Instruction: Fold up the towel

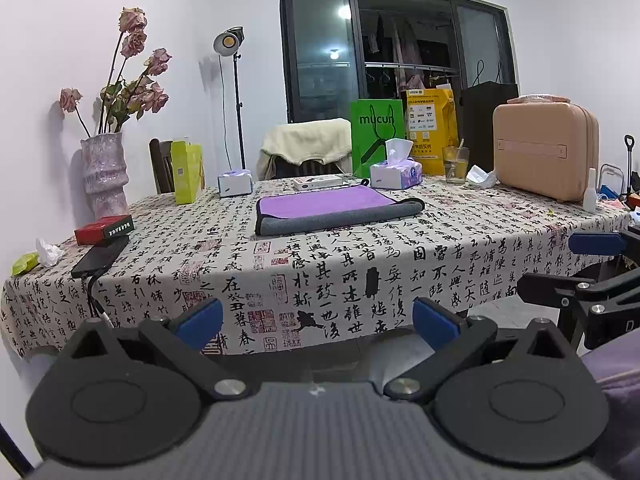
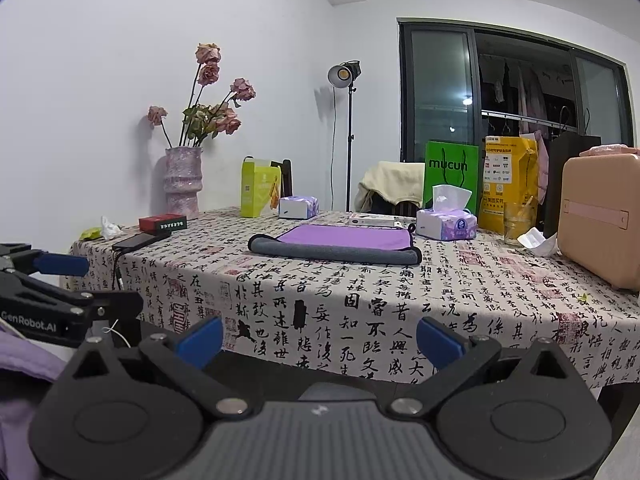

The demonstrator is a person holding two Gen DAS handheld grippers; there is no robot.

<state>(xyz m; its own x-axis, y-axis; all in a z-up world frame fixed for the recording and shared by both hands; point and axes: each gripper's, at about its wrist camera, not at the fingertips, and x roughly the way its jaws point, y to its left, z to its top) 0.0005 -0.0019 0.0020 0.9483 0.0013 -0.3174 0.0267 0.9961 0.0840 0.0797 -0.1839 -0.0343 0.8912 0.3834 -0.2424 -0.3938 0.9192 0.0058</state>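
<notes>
Both claws, left (image 1: 318, 322) and right (image 2: 320, 338), are hovering wide open and empty, short of the surface (image 1: 400, 248); purple-and-grey microfibre towel (image 1: 336, 210) is lying partly folded mid-surface.

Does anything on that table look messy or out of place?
Mostly small clutter: crumpled tissue and a green wrapper lie at the table's left end, and another crumpled paper sits beside the glass. The roses in the vase droop, wilted. The towel lies flat, one grey edge folded over.
</notes>
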